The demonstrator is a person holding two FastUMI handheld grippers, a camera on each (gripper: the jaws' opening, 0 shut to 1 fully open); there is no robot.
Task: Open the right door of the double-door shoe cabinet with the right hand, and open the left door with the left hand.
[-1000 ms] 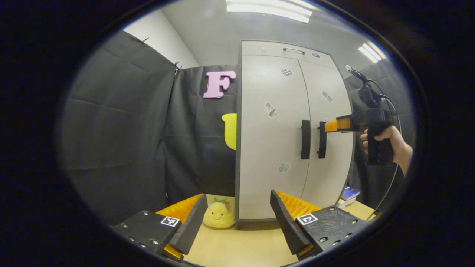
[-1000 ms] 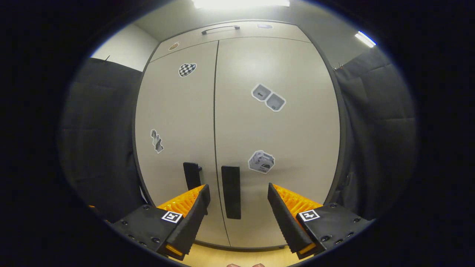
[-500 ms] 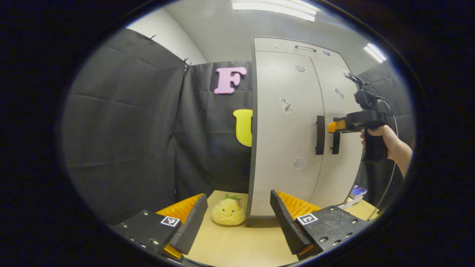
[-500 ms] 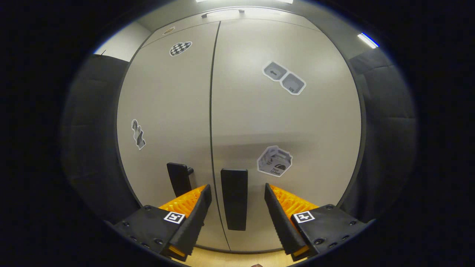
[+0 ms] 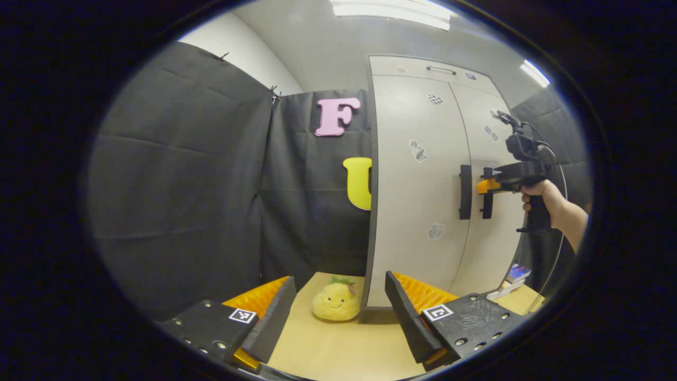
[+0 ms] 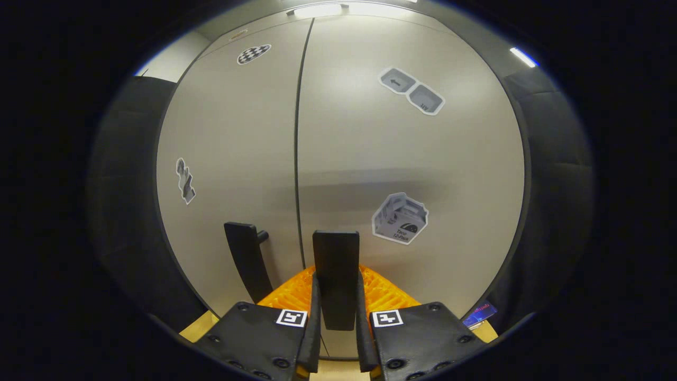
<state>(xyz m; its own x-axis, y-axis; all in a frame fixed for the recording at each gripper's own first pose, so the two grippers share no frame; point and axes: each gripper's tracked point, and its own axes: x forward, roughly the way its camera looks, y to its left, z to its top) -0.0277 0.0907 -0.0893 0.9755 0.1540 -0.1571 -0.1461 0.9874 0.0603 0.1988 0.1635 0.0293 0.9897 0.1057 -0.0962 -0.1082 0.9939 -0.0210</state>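
Observation:
The pale grey shoe cabinet [image 5: 418, 185] stands on a wooden table, both doors closed. In the right gripper view my right gripper [image 6: 337, 309] is shut on the right door's black vertical handle [image 6: 336, 264], one finger on each side. The left door's handle [image 6: 244, 262] stands free just to its left. In the left gripper view my left gripper [image 5: 339, 280] is open and holds nothing, low and well short of the cabinet's left front corner. There the right gripper [image 5: 484, 186], held by a hand [image 5: 547, 198], sits at the right handle [image 5: 487, 206], beside the left handle [image 5: 465, 191].
A yellow plush toy [image 5: 336, 301] lies on the table [image 5: 328, 349] against the cabinet's left corner, just ahead of the left gripper. A small stack of books [image 5: 515, 274] sits to the cabinet's right. Black cloth walls surround the booth.
The right gripper moved in and closed on the right door's handle. The left gripper's view swung left, so the cabinet sits farther right in it. Both doors stay closed.

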